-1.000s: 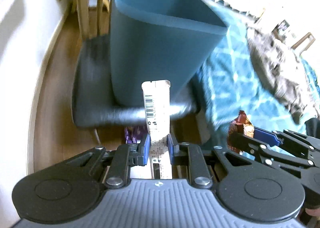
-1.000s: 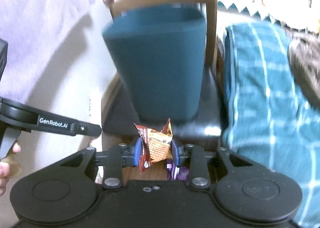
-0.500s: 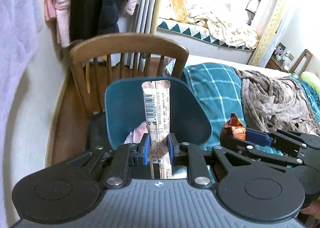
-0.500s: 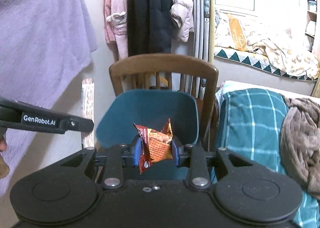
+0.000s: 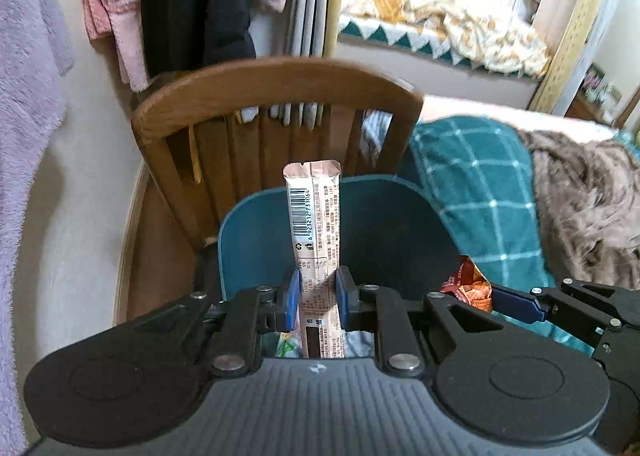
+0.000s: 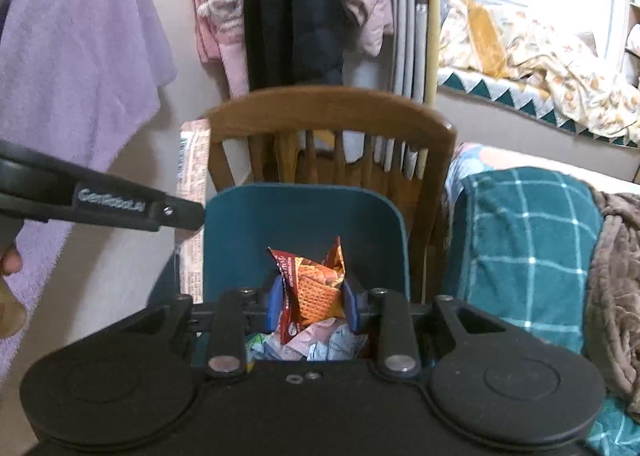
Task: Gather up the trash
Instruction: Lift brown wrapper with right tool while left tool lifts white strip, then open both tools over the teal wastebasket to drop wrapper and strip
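Note:
My left gripper [image 5: 317,296] is shut on a long pale stick wrapper [image 5: 314,223] with a barcode, which stands upright over the open top of a teal bin [image 5: 256,240]. My right gripper [image 6: 312,304] is shut on a crumpled red and orange snack wrapper [image 6: 316,284], held above the same bin [image 6: 304,211]. Crumpled wrappers [image 6: 320,344] lie inside the bin below it. In the left wrist view the right gripper [image 5: 496,298] shows at the right with its snack wrapper [image 5: 468,288]. The right wrist view shows the left gripper's black finger [image 6: 120,207] and the stick wrapper [image 6: 194,175].
The bin stands on a wooden chair [image 5: 276,83] against a cream wall. Coats and robes [image 6: 288,7] hang behind it. A bed with a teal checked cover [image 5: 476,191] and a brown blanket [image 5: 584,191] lies close on the right. A lilac towel [image 6: 72,47] hangs at the left.
Both grippers have risen and moved in with their wrappers, from facing the bin's outer side to looking down into its open top. The chair back and hanging coats have come into view.

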### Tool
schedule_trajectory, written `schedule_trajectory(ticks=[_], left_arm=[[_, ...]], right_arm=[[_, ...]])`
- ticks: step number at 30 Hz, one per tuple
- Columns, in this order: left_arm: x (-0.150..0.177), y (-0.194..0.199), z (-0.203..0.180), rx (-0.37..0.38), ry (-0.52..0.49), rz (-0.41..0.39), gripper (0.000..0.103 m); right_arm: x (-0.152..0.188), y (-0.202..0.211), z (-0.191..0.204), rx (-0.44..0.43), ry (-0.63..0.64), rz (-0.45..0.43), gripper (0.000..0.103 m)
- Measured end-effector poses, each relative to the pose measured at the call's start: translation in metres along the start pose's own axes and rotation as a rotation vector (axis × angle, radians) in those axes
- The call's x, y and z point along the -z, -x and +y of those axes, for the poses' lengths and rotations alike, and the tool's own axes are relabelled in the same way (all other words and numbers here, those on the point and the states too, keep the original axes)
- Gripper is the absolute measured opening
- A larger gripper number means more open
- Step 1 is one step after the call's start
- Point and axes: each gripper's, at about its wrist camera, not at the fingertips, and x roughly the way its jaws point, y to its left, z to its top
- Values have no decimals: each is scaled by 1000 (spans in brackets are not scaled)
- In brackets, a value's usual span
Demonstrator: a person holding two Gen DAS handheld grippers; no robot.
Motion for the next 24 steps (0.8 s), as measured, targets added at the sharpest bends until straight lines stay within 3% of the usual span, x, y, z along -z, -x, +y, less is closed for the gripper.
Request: schedule_trajectory(ticks=[10,18,24], left_arm=[[20,-62,4,-58,-10,147,18],[32,-82,-2,-78,-62,223,19],[38,-89,-3,-71,-46,259,19]], right_arm=[[14,-45,7,3,32,104,29],[22,-59,12,25,74,151,31],[29,-61,11,52,80,179,36]])
